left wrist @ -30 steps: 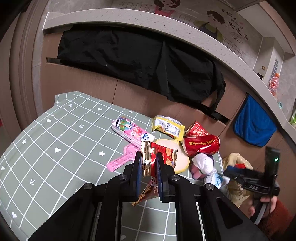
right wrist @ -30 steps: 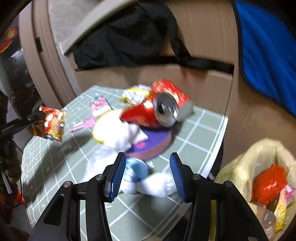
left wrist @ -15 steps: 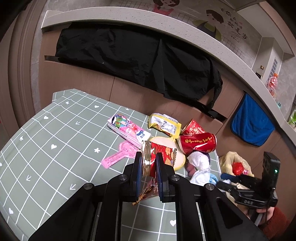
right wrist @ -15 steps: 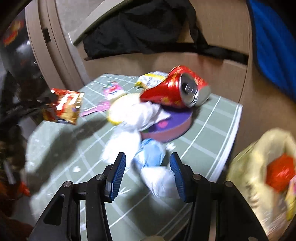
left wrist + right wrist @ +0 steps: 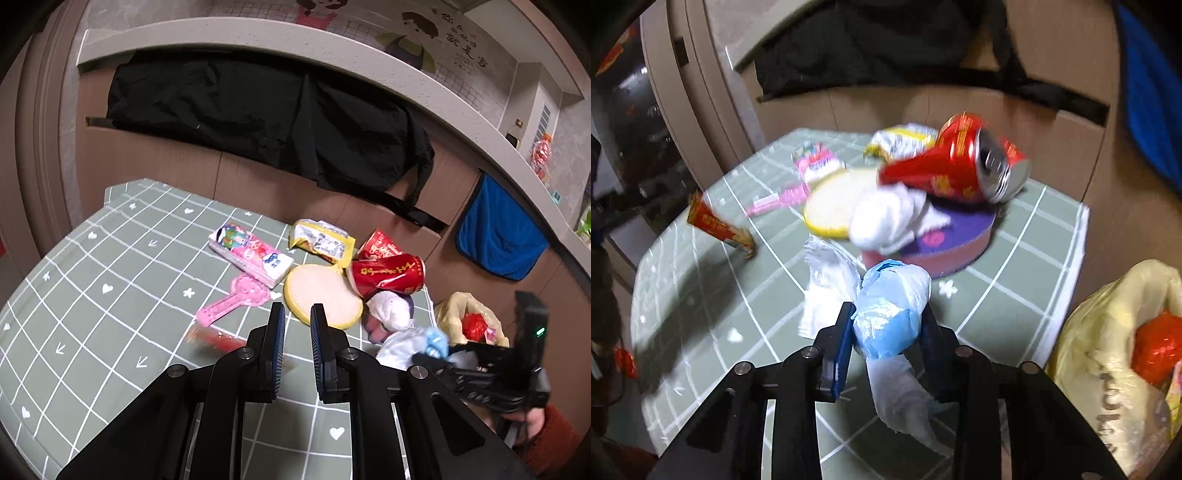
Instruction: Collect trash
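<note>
My left gripper (image 5: pixel 297 314) hangs over the green checked table (image 5: pixel 92 295), shut with only a narrow gap and nothing in it. The red snack wrapper (image 5: pixel 218 339) is a blur just left of its fingers; in the right wrist view this wrapper (image 5: pixel 716 225) meets the cloth on one corner. My right gripper (image 5: pixel 888 314) has its jaws closing, and both pads press a blue and white plastic wad (image 5: pixel 890 291) at the table's right edge. A crushed red can (image 5: pixel 956 170) and a white tissue ball (image 5: pixel 890 218) lie just beyond.
A yellow trash bag (image 5: pixel 1108 332) with red trash inside hangs off the table's right edge. On the cloth lie a yellow wrapper (image 5: pixel 321 240), a pink pack (image 5: pixel 251 253), a pink paddle (image 5: pixel 232 301), a round yellow sponge (image 5: pixel 321 295) and a purple sponge (image 5: pixel 960 236).
The red snack wrapper has slipped out of the left jaws and dropped toward the table on their left. The right gripper moved in over the blue wad and closed around it.
</note>
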A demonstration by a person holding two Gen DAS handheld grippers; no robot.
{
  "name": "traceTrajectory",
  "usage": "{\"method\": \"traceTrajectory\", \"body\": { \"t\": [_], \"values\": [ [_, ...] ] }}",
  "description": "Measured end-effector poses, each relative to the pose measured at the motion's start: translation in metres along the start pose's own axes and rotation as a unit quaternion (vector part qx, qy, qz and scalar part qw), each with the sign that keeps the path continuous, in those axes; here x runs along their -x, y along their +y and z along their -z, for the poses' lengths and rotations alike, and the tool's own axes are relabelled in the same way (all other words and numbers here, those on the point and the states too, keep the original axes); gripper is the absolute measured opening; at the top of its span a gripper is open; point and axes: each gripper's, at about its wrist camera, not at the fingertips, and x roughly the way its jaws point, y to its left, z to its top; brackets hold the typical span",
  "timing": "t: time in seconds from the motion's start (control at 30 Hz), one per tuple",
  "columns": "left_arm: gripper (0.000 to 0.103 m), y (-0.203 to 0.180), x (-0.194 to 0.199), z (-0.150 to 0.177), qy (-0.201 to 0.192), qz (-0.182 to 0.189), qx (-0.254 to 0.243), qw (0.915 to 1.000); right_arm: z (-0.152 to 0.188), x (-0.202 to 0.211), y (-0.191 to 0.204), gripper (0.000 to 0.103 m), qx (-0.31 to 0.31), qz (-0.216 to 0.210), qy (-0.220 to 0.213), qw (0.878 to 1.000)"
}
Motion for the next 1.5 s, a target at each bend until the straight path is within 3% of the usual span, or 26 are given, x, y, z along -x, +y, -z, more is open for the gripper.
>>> {"method": "traceTrajectory", "body": {
  "t": [0.2,0.3,0.37,0.4,0.43,0.47,0.5,0.6,0.73,0.9,1.07,1.13,1.17,1.23,1.27,1.5],
  "values": [
    [0.012,-0.006,0.005,-0.001,-0.011,-0.01,0.001,0.9999,-0.008,0.036,0.002,0.03,-0.011,-0.013,-0.037,0.999],
    [0.012,0.008,0.011,-0.002,-0.02,-0.023,0.014,0.9994,-0.004,0.042,0.006,0.03,-0.003,-0.009,-0.04,0.999],
    [0.016,0.022,0.012,-0.001,-0.017,-0.011,0.027,0.9994,0.001,0.043,0.009,0.03,-0.001,-0.011,-0.04,0.999],
    [0.028,0.031,0.011,0.001,-0.013,0.001,0.035,0.9993,0.003,0.043,0.01,0.03,-0.001,-0.015,-0.04,0.999],
    [0.054,0.038,0.008,0.004,-0.008,0.009,0.039,0.9992,0.003,0.042,0.012,0.03,-0.003,-0.021,-0.04,0.999],
    [0.065,0.044,0.005,0.006,-0.004,0.013,0.04,0.9991,0.004,0.041,0.011,0.03,-0.005,-0.026,-0.04,0.999],
    [0.071,0.049,0.001,0.011,0.004,0.015,0.039,0.9991,0.006,0.041,0.011,0.03,-0.007,-0.03,-0.041,0.999],
    [0.072,0.053,-0.022,0.026,0.041,-0.008,0.017,0.999,0.007,0.036,0.013,0.03,-0.012,-0.039,-0.04,0.998],
    [0.072,0.05,-0.064,0.041,0.104,-0.041,-0.025,0.9935,0.009,0.028,0.016,0.03,-0.013,-0.041,-0.029,0.999],
    [0.072,0.047,-0.082,0.039,0.122,-0.057,-0.045,0.9899,0.013,0.028,0.016,0.03,-0.008,-0.026,-0.024,0.999],
    [0.07,0.03,-0.092,0.043,0.137,-0.104,-0.102,0.9798,0.013,0.026,0.009,0.031,-0.02,-0.018,-0.021,0.999],
    [0.053,0.028,-0.09,0.042,0.139,-0.098,-0.1,0.9804,0.013,0.026,0.01,0.031,-0.019,-0.018,-0.024,0.999],
    [0.05,0.027,-0.088,0.042,0.138,-0.099,-0.099,0.9805,0.013,0.027,0.011,0.031,-0.016,-0.016,-0.026,0.999],
    [0.026,0.026,-0.083,0.041,0.138,-0.078,-0.082,0.9839,0.012,0.029,0.013,0.031,-0.011,-0.012,-0.028,0.999],
    [0.022,0.025,-0.082,0.039,0.138,-0.074,-0.077,0.9846,0.012,0.031,0.014,0.031,-0.01,-0.012,-0.03,0.999],
    [0.02,-0.015,-0.034,0.007,0.05,-0.056,-0.083,0.9937,0.003,0.06,0.008,0.031,-0.008,-0.009,-0.071,0.997]
  ]
}}
